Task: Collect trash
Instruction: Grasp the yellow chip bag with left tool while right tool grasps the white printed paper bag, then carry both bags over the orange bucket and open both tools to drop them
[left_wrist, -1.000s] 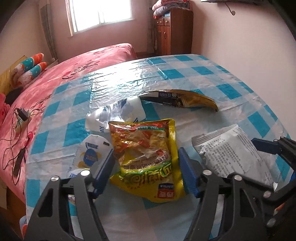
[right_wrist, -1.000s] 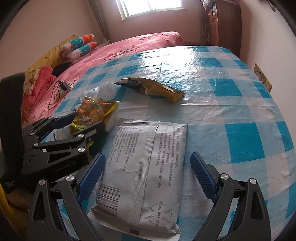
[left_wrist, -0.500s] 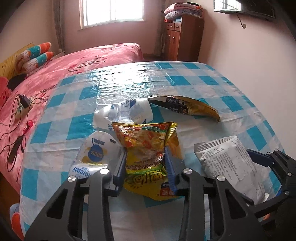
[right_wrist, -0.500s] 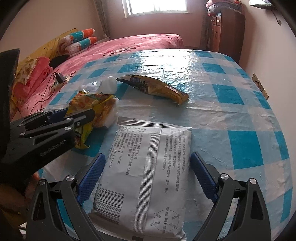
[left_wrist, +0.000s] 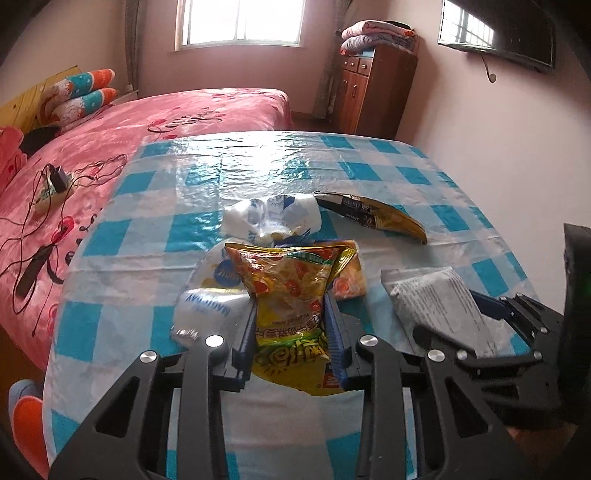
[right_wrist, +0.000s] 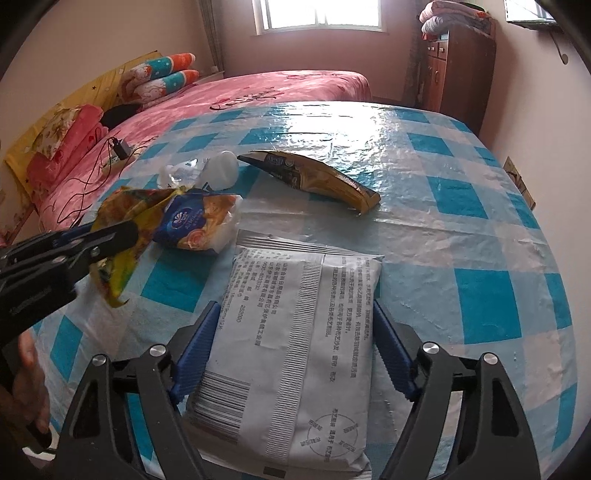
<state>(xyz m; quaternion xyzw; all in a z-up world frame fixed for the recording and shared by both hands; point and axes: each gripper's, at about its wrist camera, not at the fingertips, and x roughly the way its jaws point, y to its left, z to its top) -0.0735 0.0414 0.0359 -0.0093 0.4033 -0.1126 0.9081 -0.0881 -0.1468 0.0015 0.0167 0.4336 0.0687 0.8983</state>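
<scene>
My left gripper is shut on a yellow snack wrapper and holds it lifted off the table; it shows at the left of the right wrist view. My right gripper is open, its blue fingers on either side of a grey-white printed pouch lying flat on the checked tablecloth. A gold-and-black packet, a tissue pack and crumpled white plastic lie further back.
A white-and-blue bag lies left of the yellow wrapper. A pink bed with cables and a charger borders the table's left edge. A wooden cabinet stands at the far wall.
My left gripper closed on the yellow wrapper and lifted it, uncovering the tissue pack beneath. My right gripper stays open around the grey pouch.
</scene>
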